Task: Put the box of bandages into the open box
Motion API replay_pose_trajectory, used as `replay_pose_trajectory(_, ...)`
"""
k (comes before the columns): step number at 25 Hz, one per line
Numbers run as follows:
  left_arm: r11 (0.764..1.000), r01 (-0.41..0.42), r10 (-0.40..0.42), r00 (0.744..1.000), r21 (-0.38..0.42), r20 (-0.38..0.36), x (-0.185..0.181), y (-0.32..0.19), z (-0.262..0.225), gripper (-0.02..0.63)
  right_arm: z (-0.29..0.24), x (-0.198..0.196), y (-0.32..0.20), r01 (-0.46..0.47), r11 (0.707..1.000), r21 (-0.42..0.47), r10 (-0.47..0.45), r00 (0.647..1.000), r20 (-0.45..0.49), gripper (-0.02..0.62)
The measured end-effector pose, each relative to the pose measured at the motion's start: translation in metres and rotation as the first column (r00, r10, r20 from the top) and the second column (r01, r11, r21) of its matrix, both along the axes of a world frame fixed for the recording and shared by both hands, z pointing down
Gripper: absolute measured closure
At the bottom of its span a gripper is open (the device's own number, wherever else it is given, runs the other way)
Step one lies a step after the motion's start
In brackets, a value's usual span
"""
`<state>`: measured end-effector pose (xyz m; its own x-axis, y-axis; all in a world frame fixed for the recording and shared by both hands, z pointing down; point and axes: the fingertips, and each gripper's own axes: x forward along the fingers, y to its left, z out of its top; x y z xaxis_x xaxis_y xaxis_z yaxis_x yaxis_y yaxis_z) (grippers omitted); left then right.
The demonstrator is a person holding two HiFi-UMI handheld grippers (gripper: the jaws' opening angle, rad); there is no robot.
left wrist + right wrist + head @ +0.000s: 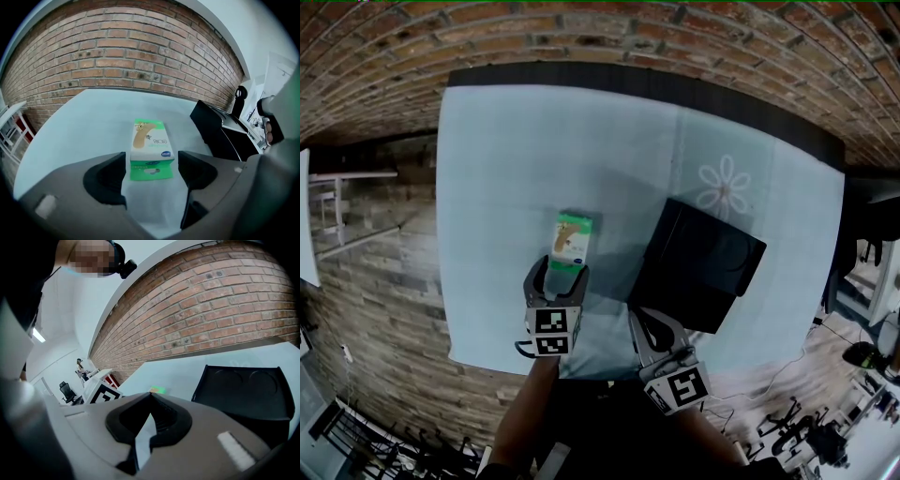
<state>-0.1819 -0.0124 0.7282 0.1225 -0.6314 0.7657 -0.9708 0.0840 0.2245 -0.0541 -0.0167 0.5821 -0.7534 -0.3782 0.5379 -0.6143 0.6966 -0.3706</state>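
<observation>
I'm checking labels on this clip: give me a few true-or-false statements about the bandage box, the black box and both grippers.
1. The bandage box lies on the table, outside the black open box. True.
2. The left gripper is clamped on the bandage box. False: its jaws stand apart on either side of the box's near end, not pressing it.
3. The right gripper has its jaws together, holding nothing. True.
4. In the head view the black open box sits left of the bandage box. False: it sits to the right.
</observation>
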Motion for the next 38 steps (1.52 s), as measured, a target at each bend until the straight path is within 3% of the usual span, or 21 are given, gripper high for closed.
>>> replay_pose_trajectory(8,0.999,-0.015,0.016,0.999,-0.044,0.028,0.0,-0.003,0.012,0.239,0.002,0.004,-0.001,-0.01,1.0,-0.003,0.01,1.0,-0.006,0.594)
replay_pose_trajectory(14,0.997,-0.052,0.058,0.993,-0.065,0.1,0.001,-0.003,0.014,0.257,0.002,0.005,-0.003,-0.01,1.0,0.0,0.01,1.0,-0.008,0.594)
replay_pose_trajectory(38,0.998,-0.065,0.063,0.993,0.018,0.1,0.003,0.0,0.005,0.287,-0.005,0.009,-0.003,-0.017,1.0,0.023,0.017,1.0,-0.005,0.594)
